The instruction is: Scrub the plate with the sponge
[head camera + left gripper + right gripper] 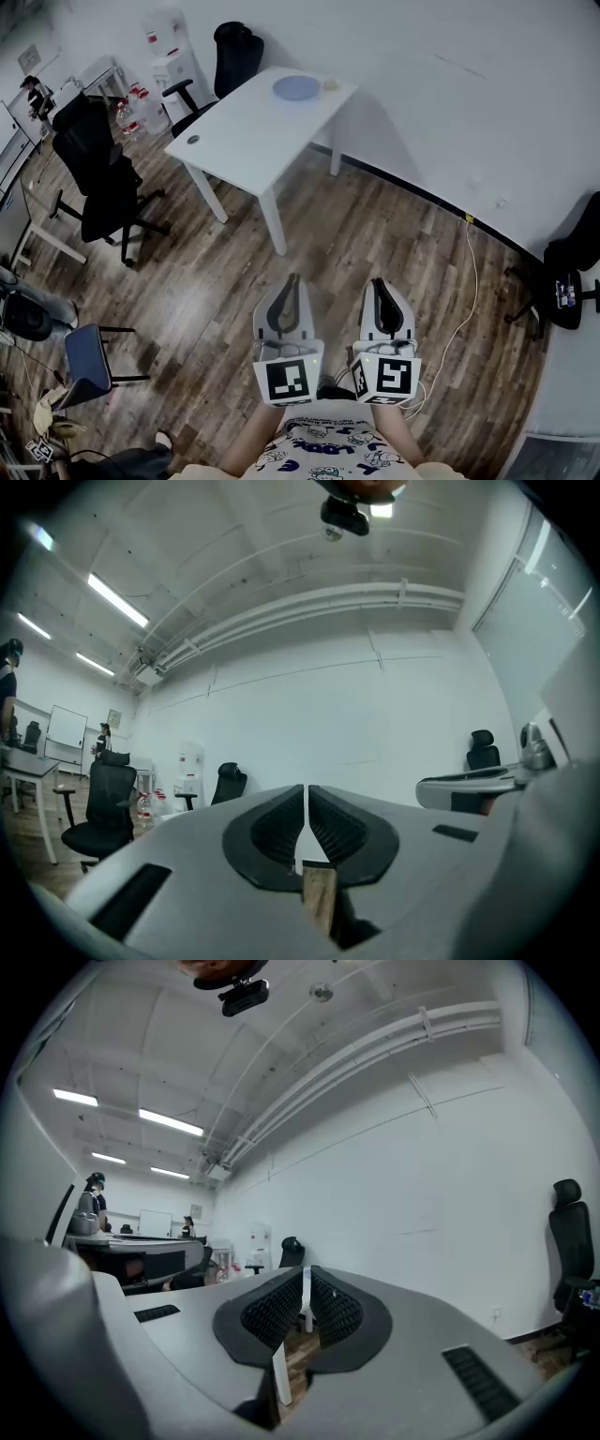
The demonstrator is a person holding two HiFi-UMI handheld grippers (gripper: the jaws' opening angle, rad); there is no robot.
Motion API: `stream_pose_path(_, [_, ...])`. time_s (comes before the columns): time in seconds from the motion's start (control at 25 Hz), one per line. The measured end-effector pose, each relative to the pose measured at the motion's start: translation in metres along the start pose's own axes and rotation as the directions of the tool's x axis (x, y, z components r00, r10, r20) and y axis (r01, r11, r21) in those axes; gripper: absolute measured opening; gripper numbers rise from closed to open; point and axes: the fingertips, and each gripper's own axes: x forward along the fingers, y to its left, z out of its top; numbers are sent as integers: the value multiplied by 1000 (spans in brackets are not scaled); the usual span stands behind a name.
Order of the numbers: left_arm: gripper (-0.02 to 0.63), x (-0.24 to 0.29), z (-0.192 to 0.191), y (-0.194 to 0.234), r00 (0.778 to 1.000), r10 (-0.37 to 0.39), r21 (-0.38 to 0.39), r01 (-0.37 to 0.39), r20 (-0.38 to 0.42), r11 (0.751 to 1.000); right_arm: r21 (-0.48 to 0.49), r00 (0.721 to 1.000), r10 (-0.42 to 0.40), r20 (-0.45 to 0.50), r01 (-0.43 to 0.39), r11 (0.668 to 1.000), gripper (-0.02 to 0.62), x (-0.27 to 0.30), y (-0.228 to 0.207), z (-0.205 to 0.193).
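The jaws of the left gripper (306,791) are closed, the ribbed black pads drawn together to a thin seam with nothing caught between them. The jaws of the right gripper (307,1275) are likewise fully together and hold nothing. In the head view the left gripper (293,279) and the right gripper (377,282) are held side by side, level and close to the person's body, each with its marker cube (289,380) at the rear, and both point forward over the wooden floor (216,272). Neither touches anything. Well ahead of them stands a white table, set at an angle against the white wall (450,103). On the far part of its tabletop (248,131) lies the plate (298,88), round and pale blue. The sponge (331,84), small and yellowish, sits just beside the plate on the side nearer the wall; whether the two touch I cannot tell. Both are well apart from the grippers. A black office chair (98,178) stands on the floor to the left of the table, another black chair (234,54) is behind the table, and a white water dispenser (169,47) stands next to it by the wall. A thin cable (472,272) runs across the floor on the right.
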Motion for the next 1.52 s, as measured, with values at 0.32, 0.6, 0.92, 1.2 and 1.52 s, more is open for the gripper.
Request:
stream_pose_path(0.32, [23, 4, -8, -15, 1000, 15, -9, -15, -18, 1000, 11, 1000, 6, -11, -6, 1000, 38, -1, -20, -9])
stream_pose_path(0.6, [23, -4, -19, -22, 997, 55, -17, -56, -51, 998, 41, 999, 22, -35, -21, 999, 38, -5, -34, -21])
stream_pose_path(0.92, [23, 7, -32, -28, 993, 76, -38, -80, -94, 996, 52, 996, 56, -75, -52, 997, 38, -1, -45, -32])
stream_pose_path(1.2, [23, 35, -37, -32, 993, 51, -37, -55, -103, 998, 74, 995, 47, -88, -41, 996, 38, 26, -57, -38])
stream_pose_path(1.52, [23, 93, -46, -17, 994, 29, -53, -35, -105, 998, 68, 995, 14, -102, -7, 998, 39, 76, -68, -45])
